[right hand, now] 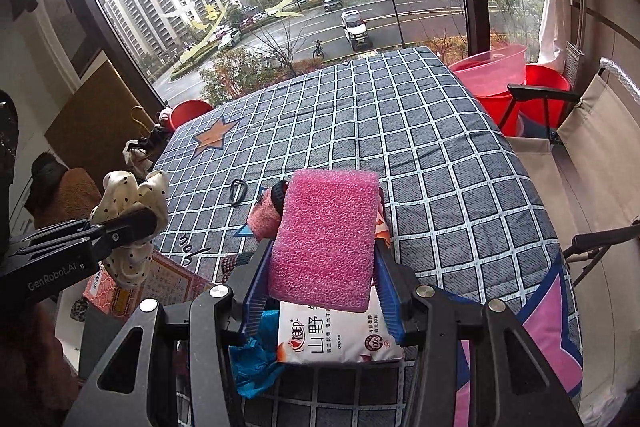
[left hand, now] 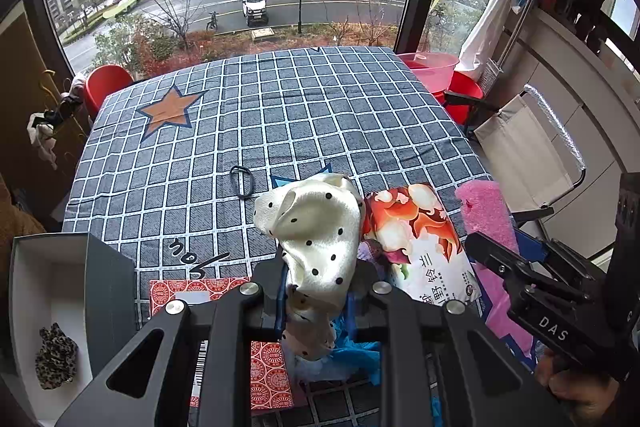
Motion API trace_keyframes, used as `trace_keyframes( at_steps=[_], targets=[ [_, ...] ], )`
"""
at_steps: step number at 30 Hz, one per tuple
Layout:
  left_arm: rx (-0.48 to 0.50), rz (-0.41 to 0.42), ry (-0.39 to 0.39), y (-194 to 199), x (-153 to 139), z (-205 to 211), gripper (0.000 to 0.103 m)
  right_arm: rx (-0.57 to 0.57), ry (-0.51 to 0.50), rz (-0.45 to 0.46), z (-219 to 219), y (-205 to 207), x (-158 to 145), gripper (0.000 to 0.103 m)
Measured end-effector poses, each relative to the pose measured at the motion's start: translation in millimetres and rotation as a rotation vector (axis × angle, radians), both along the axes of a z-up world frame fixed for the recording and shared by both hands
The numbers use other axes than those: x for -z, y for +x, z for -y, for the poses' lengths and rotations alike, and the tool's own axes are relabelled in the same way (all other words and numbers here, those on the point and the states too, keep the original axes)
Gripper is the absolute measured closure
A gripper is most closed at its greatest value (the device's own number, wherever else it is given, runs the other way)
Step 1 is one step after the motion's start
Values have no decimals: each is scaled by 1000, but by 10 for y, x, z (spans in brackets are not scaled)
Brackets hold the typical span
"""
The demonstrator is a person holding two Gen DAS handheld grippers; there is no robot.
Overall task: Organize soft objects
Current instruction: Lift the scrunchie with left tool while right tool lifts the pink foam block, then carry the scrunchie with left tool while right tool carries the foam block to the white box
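My left gripper (left hand: 316, 291) is shut on a cream scrunchie with black dots (left hand: 316, 223), held above the checked table cover (left hand: 280, 115); the scrunchie (right hand: 132, 203) also shows at the left of the right wrist view. My right gripper (right hand: 320, 267) is shut on a pink foam sponge (right hand: 326, 239), lifted off the table; the sponge (left hand: 486, 211) appears at the right of the left wrist view. Under the grippers lie a printed tissue pack (right hand: 340, 335), a blue crumpled piece (right hand: 252, 363) and a pink knitted item (right hand: 266, 215). A leopard-print scrunchie (left hand: 54, 357) lies in a white open box (left hand: 28, 267).
A black hair tie (left hand: 241, 181) lies on the cover. A red patterned box (left hand: 264, 367) sits at the near edge. Pink and red tubs (right hand: 504, 79) and a folding chair (right hand: 580, 147) stand right of the table, a red stool (left hand: 104, 83) at its far left.
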State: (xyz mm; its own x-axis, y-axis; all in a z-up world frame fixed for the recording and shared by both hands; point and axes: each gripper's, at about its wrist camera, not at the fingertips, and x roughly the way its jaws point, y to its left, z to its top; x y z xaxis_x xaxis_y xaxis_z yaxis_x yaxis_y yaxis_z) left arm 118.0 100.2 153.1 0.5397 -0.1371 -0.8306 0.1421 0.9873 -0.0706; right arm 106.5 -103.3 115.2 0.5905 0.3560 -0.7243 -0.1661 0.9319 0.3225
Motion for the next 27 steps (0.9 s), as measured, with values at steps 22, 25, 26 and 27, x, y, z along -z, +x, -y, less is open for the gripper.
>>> trace_keyframes(
  at_steps=[22, 25, 26, 27],
  targets=[
    [-124, 35, -78, -318, -183, -992, 80, -196, -52, 74, -1110, -125, -471, 53],
    [-138, 37, -87, -355, -178, -1081, 80, -231, -69, 81, -1305, -168, -472, 53],
    [-144, 39, -86, -366, -176, -1109, 80, -240, -71, 80, -1362, -175, -464, 53],
    [-151, 40, -84, -383, -172, -1137, 80, -249, -73, 79, -1419, -185, -455, 53]
  ],
)
